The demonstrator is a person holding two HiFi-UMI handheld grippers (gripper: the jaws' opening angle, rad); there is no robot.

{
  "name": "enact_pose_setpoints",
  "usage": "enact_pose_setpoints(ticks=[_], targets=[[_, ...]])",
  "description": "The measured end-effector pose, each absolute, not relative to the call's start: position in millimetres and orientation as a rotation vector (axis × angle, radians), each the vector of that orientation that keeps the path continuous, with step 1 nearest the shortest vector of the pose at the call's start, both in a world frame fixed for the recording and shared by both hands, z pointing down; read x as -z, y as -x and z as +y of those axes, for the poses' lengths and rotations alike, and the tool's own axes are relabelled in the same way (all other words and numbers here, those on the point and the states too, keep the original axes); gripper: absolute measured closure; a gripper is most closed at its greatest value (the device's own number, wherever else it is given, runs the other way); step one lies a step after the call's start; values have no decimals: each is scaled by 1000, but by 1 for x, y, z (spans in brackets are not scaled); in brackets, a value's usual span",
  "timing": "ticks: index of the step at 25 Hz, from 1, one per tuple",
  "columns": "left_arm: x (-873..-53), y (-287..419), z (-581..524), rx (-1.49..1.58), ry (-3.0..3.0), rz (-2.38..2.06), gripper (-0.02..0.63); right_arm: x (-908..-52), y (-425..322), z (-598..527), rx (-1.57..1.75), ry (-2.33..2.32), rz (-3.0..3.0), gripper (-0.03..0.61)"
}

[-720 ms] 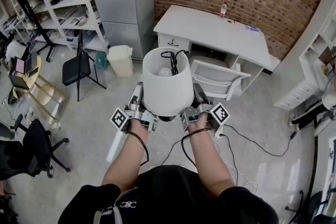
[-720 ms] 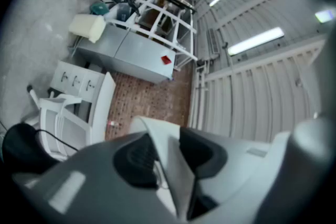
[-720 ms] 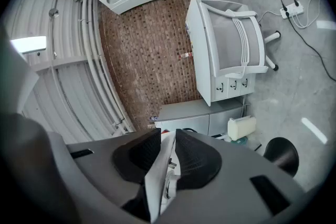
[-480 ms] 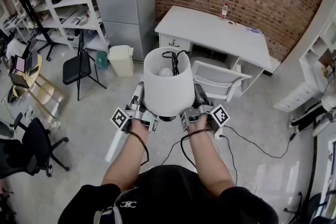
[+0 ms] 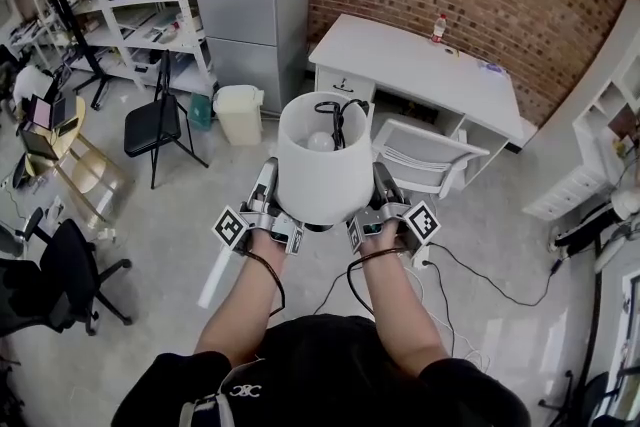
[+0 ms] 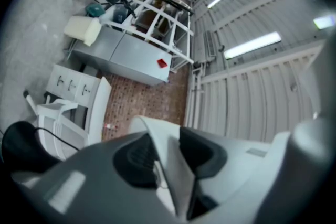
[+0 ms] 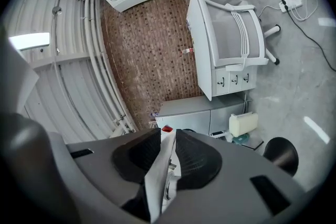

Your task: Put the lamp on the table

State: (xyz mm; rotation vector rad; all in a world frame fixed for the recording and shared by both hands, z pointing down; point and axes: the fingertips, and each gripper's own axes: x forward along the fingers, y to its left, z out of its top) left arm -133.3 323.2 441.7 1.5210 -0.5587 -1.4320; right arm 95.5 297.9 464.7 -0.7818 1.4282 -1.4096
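Handling. The lamp (image 5: 322, 160) reads as light for its bulk. Its shade (image 6: 170, 165) looks like a thin, soft wall that would dent or slip if squeezed hard or unevenly. A bulb (image 5: 320, 142) sits inside and is fragile. A dark cord (image 5: 337, 113) lies looped loose in the open top and could spill out or snag. The stand is mostly hidden under the shade, so I cannot judge its weight. The best hold is probably low on the shade wall, on opposite sides, kept level.

Left of lamp. The left claw (image 5: 270, 190) is clamped on the lower shade wall. Its own view shows the white edge pinched between the two dark pads (image 6: 134, 160), with the jaws only narrowly apart.

Lamp. It is upright, carried in the air over the floor (image 5: 150, 245) in front of me, and rests on nothing.

Right of lamp. The right claw (image 5: 380, 187) mirrors the left. Its pads (image 7: 197, 160) are closed on the opposite side of the shade wall, and the thin white edge stands between them.

Beyond lamp, up and right. The white table (image 5: 420, 65) is well apart from the lamp, with a white chair (image 5: 428, 155) between the two. My judgement is that the lamp is in carry and placing has not begun. Setting it down needs both claws lowered together.
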Motion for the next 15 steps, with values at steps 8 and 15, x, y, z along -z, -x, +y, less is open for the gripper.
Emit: enact_pose_setpoints(ticks=[8,15], targets=[[-463,170,330,1423,-1479,-567,500,-483,-59,306,1441,807,1413,497],[-469,180,307,1423,-1481,-557,500,-489,-48,281,1443,801,1416,497]])
